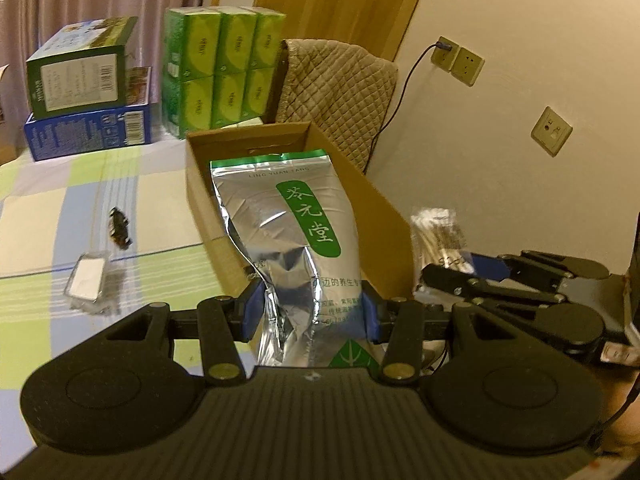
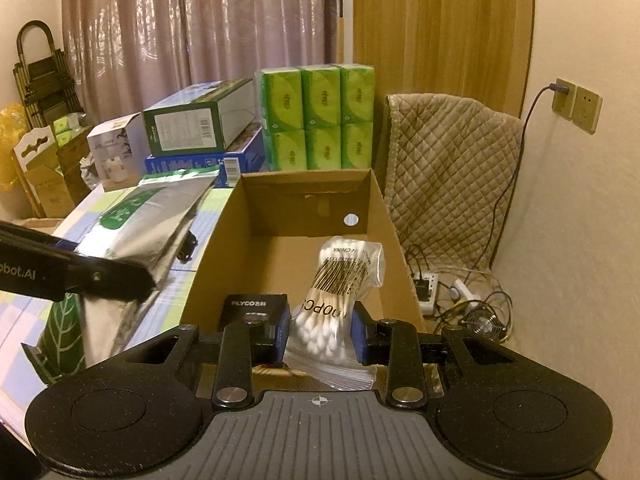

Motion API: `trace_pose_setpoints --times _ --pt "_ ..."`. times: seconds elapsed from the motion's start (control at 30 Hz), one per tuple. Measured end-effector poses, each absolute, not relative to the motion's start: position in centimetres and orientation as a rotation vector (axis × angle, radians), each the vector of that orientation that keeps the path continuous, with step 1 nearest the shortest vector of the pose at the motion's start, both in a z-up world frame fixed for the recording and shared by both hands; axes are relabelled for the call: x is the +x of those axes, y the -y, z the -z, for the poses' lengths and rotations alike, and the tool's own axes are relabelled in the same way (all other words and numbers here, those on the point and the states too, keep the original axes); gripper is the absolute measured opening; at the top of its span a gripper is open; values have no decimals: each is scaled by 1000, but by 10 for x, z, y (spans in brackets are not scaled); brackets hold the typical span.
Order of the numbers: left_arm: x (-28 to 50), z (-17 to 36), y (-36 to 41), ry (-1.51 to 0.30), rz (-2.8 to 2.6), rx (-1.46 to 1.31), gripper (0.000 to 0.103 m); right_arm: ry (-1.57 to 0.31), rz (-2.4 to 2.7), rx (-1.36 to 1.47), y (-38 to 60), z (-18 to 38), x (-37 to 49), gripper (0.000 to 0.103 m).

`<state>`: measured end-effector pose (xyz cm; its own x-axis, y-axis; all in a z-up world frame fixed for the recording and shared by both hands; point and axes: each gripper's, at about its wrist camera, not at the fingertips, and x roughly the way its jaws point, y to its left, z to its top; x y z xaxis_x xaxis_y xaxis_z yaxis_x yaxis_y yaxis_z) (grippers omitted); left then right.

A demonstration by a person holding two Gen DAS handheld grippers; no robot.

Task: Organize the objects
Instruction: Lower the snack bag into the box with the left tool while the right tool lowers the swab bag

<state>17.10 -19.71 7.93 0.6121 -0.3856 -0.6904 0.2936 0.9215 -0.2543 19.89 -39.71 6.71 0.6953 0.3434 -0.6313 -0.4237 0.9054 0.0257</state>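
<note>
On the left the checked cloth of the table (image 1: 80, 184) lay mostly free, with only a small clear packet (image 1: 88, 282) and a dark small object (image 1: 119, 227) at about ten o'clock from the left gripper (image 1: 311, 312); what the dark object was could not be made out. The left gripper pinched a silver foil pouch (image 1: 288, 248) with a green label between its blue pads, at the lower part of the pouch. The long axis of the pouch ran away from the camera toward twelve o'clock, with the sealed top leaning over the near left part of the open cardboard box (image 1: 384, 208). The bottom of the pouch was cut off behind the gripper body.

In the right wrist view, the box (image 2: 224, 232) was open on top, and its floor toward twelve o'clock was bare. A black FLYCO box (image 2: 252, 308) lay inside at the near wall, partly hidden by the left finger. The right gripper (image 2: 320, 332) was closed on a clear bag of cotton swabs (image 2: 340, 288), held over the near right part of the box. The bag pointed toward twelve o'clock, its cotton tips near the pads. At the far edge, stacked green tissue packs (image 2: 320, 116) and cartons stood. At three o'clock, cables and a small fan (image 2: 486, 322) lay on the floor.
</note>
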Motion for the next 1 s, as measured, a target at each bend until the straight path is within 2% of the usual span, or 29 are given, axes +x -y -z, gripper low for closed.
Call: trace_pose_setpoints --times 1.0 --pt "242 -68 219 -846 374 -160 44 -694 -431 -165 400 -62 264 29"
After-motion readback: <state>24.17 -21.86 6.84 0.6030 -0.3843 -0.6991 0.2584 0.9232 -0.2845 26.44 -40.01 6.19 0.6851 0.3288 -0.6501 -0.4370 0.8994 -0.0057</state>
